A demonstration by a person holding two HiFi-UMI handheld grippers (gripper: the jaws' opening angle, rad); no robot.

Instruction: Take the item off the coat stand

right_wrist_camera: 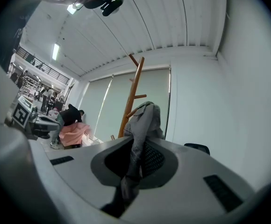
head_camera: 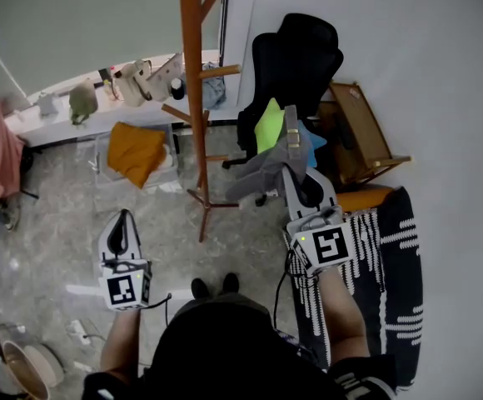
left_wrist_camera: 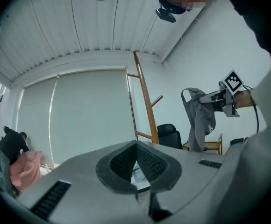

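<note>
Gripping the grey garment (head_camera: 262,173) firmly, the right gripper (head_camera: 296,178) holds it clear of the coat stand (head_camera: 193,98), before the office chair (head_camera: 296,57); lift its hem away from the pegs (head_camera: 221,72). Left gripper (head_camera: 123,222): closed, empty.

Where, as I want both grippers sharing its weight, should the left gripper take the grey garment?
Probably the loose lower fold of the grey garment, coming in from the person's left. The right gripper pinches it near the top, so the cloth hangs free below. That drooping part is on the side nearest the left gripper, which is shut and would have to open first.
</note>
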